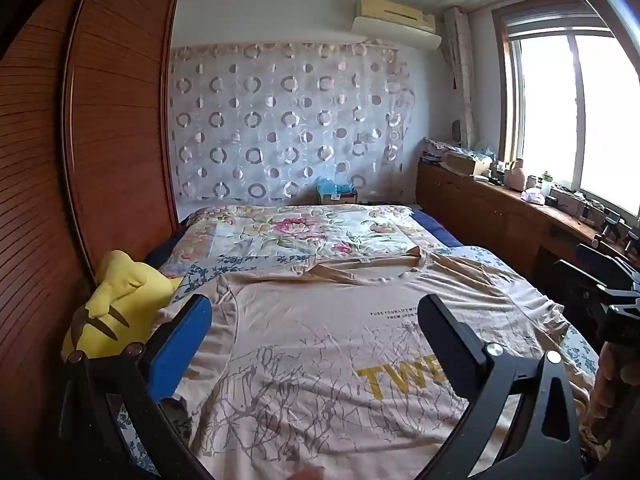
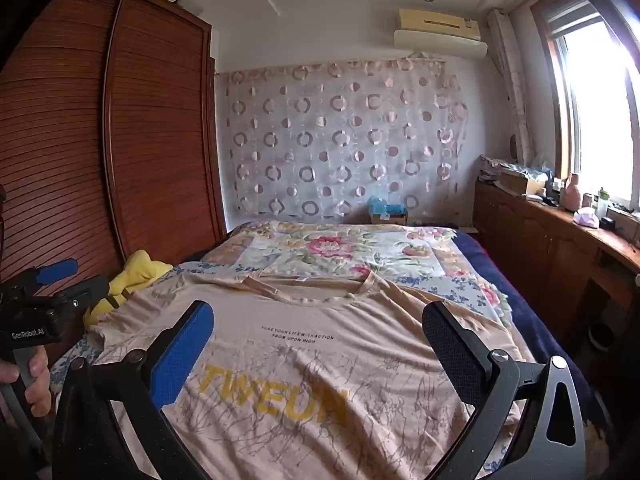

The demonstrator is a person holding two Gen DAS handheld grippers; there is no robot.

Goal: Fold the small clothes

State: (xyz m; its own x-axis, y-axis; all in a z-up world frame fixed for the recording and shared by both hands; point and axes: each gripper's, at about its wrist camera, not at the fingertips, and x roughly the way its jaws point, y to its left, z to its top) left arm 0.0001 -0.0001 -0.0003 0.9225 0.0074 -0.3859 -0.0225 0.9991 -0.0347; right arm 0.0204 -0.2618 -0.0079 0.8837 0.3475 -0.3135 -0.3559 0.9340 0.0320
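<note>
Over tee (image 2: 312, 360), both claws wide, empty — only R view shows hand (image 2: 32, 376).

Bed (image 2: 532, 332): beige T-shirt (image 2: 320, 360) spread flat on floral quilt (image 2: 340, 252); yellow plush (image 1: 120, 304), probably toy, left edge.

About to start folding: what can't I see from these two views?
- T-shirt hem: cut off by the bottom edge and gripper frames, both views.
- Its left sleeve: partly behind the blue finger, left view.
- Small chest print: too small to read fully.
- Sill clutter: washed out by window glare.
</note>
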